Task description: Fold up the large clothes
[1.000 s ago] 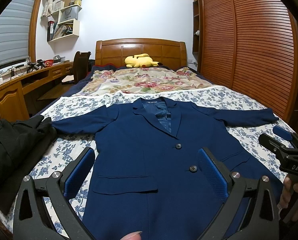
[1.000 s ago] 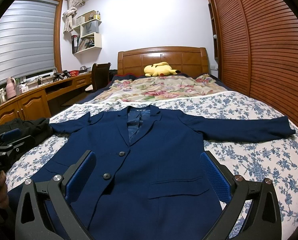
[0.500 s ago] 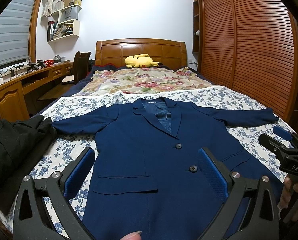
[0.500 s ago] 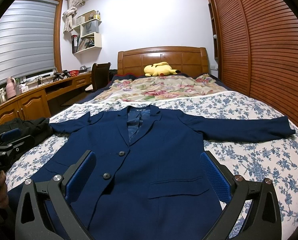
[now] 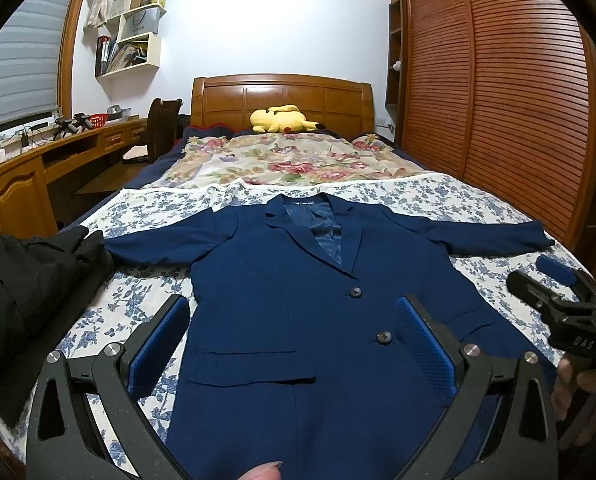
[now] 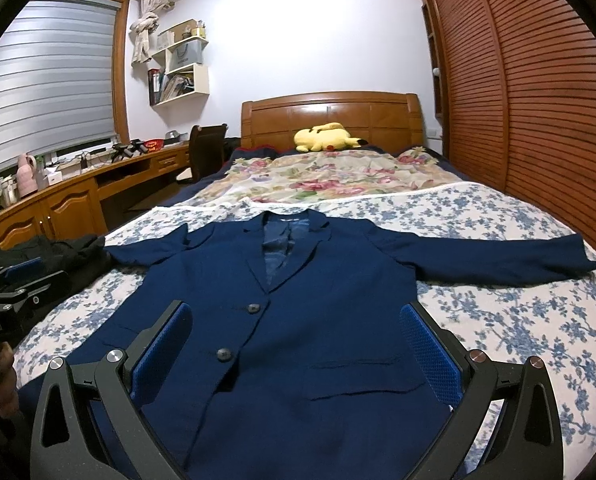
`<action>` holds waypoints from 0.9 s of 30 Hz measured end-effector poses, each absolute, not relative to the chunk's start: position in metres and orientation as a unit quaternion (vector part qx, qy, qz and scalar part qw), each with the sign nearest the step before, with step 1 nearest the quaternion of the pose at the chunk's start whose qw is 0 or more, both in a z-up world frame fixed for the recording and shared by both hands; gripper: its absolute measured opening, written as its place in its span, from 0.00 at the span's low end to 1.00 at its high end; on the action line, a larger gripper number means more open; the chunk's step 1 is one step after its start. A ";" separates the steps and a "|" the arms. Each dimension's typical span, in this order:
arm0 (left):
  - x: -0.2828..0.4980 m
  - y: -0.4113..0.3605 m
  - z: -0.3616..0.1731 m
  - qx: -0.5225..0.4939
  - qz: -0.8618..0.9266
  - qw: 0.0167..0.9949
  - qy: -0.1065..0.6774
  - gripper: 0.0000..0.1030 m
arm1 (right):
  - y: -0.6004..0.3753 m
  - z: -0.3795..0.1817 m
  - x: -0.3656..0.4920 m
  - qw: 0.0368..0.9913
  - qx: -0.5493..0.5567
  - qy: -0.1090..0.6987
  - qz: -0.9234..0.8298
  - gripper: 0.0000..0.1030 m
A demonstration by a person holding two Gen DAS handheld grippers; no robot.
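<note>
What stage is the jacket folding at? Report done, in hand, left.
Done: the navy jacket lies flat, front up, buttoned, both sleeves spread across the floral bedsheet. In hand: nothing; the left gripper and right gripper hover over its lower half, jaws open. Left: every fold.

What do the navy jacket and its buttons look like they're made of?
Navy jacket: a matte woven suiting, perhaps wool blend, lying flat and crisp; the lining at the collar looks shinier. Buttons: dark, glossy, probably plastic.

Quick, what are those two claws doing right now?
Left claw: open, holding nothing, above the navy blue blazer.
Right claw: open, empty too.
</note>
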State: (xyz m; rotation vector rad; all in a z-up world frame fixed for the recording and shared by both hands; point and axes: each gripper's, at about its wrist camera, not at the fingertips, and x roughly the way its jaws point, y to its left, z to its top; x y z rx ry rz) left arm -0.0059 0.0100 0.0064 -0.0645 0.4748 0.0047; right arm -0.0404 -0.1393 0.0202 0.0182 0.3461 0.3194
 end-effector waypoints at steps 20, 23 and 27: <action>0.001 0.087 0.016 -0.024 0.070 0.968 0.241 1.00 | -0.087 0.026 0.002 0.960 -0.012 0.159 0.229 1.00; 0.007 0.098 0.008 -0.025 0.074 0.965 0.251 1.00 | -0.078 0.020 0.018 0.957 -0.017 0.165 0.237 1.00; 0.019 0.108 -0.004 -0.023 0.078 0.960 0.268 1.00 | -0.071 0.015 0.043 0.954 -0.026 0.174 0.244 1.00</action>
